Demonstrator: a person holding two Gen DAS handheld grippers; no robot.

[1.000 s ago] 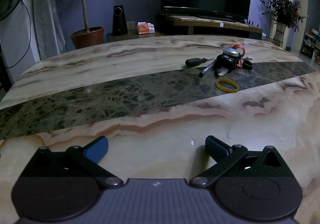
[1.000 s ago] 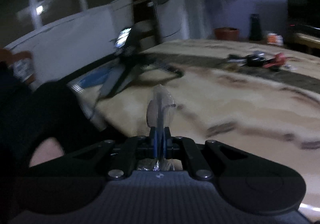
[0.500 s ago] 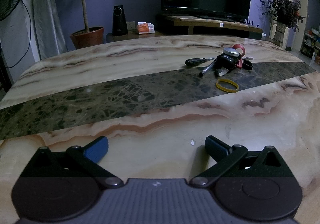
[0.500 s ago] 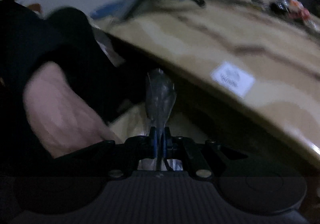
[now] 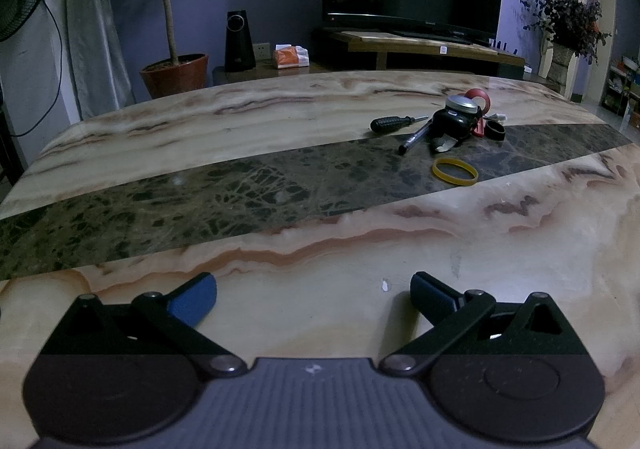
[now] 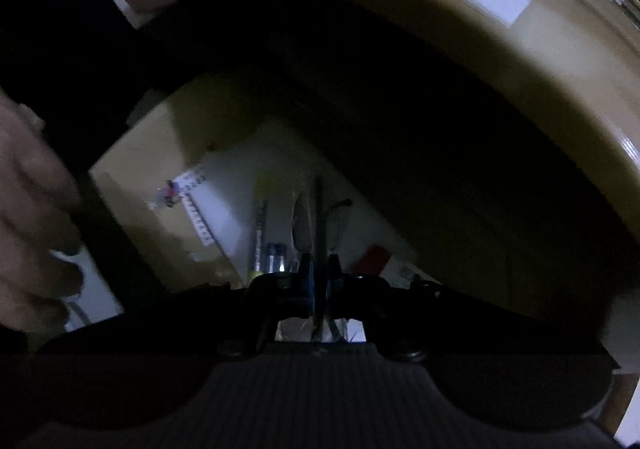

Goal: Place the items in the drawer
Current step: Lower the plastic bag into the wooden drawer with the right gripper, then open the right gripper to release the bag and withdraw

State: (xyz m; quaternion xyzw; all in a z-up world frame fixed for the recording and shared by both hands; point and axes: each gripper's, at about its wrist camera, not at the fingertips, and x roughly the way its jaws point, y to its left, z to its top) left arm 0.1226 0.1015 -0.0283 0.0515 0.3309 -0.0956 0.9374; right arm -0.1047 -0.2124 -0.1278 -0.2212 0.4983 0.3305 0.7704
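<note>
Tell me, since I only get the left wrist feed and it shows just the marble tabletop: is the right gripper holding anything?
Observer: Yes, the right gripper is shut on a thin clear plastic piece.
Operator: Where is it pointing?
Observer: Down into an open pale wooden drawer beneath the table edge.
Operator: Anything in that drawer already?
Observer: Yes. A yellow-green pen-like stick and a small red item lie inside.
</note>
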